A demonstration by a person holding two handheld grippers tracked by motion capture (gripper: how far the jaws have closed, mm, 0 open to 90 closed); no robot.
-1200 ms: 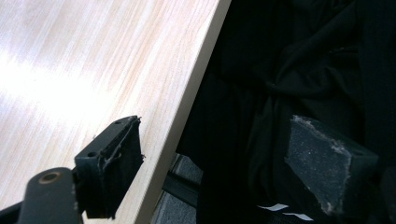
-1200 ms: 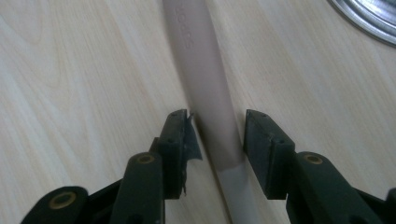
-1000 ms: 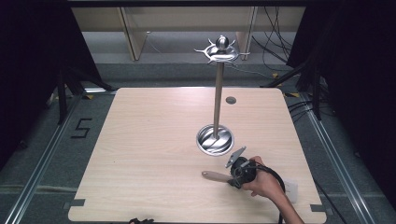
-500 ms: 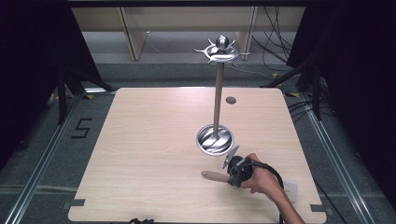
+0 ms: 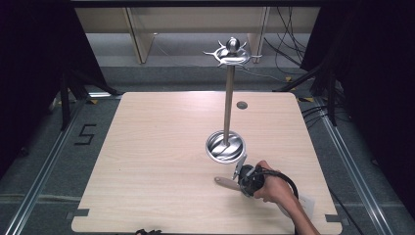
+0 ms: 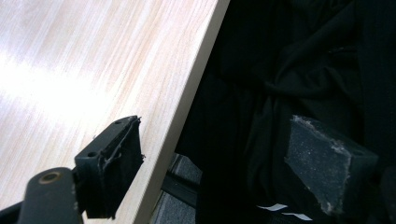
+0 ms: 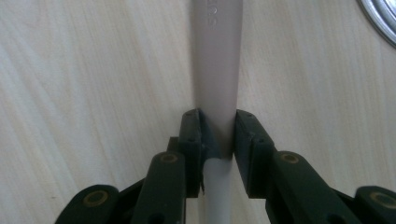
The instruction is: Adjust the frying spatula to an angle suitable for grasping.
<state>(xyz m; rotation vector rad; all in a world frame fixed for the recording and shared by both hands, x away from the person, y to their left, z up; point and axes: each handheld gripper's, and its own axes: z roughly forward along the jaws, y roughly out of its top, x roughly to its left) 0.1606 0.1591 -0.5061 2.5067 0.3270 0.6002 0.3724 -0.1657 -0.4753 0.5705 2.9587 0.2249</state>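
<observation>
1. Your left hand-held gripper (image 6: pixel 212 168) hangs past the counter (image 6: pixel 93 70) edge, jaws spread, nothing between them.
2. The pale handle (image 7: pixel 217 70), perhaps a utensil's, lies flat on the counter near the front, just before the stand's steel base (image 5: pixel 225 146).
3. Your right hand-held gripper (image 7: pixel 218 140) has just been closing and now pinches that handle.

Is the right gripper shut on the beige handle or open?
Shut: the right gripper's fingers press both sides of the beige handle, flat on the table.
</observation>
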